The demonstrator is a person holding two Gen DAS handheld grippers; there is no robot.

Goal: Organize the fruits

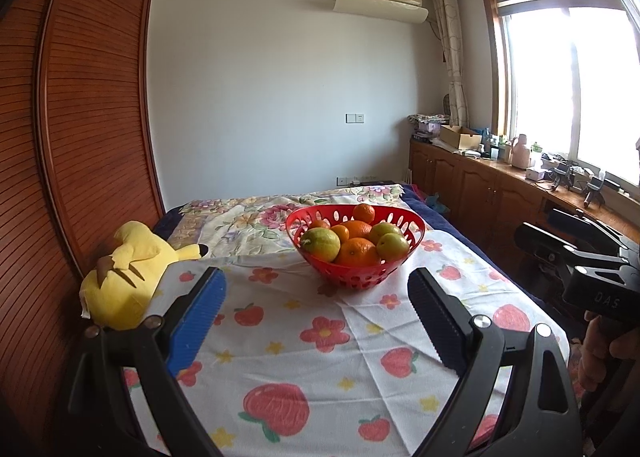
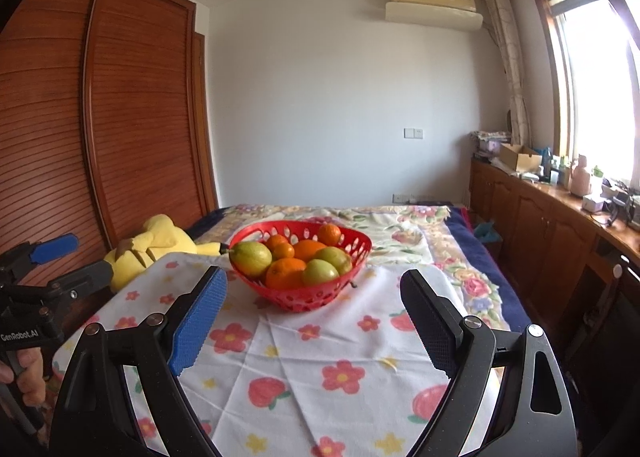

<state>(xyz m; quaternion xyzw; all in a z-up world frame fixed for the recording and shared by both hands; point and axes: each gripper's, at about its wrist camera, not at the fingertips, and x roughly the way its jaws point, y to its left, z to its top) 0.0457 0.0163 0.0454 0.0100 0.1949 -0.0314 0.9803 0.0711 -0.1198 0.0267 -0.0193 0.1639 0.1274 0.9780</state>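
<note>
Left tool (image 1: pixel 316 321): mine, jaws spread wide, nothing between them; one blue pad and one black pad face each other over the cloth.
Right tool (image 2: pixel 314 319): mine, jaws also spread wide and bare; same blue and black pads.
Tool count: two, side by side on the near side of the bed, each visible at the edge of the other's view.
Hands: my left hand (image 2: pixel 24 373) on its grip at the near left; my right hand (image 1: pixel 600 353) only partly in view at the near right.
Basket (image 1: pixel 312 217): one, red plastic with slotted wall, standing upright on the cloth, ahead of both tools and apart from them.
Oranges (image 1: pixel 357 252): five counted in the basket, one large at the near middle, the rest behind it; more may be hidden underneath.
Green fruits (image 1: pixel 321 243): three counted, one at the left rim, two at the right; kind I cannot tell.
Fruit outside basket: none seen.
Printed cloth (image 1: pixel 320 357): one, white with strawberries and flowers, spread on the near part of the bed.
Floral quilt (image 1: pixel 240 213): one, beyond the cloth on the far part.
Plush toy (image 1: pixel 124 277): one, yellow, lying at the left edge of the bed, left of the basket and not touching it.
Wardrobe (image 1: pixel 80 117): wooden, slatted doors, along the left.
</note>
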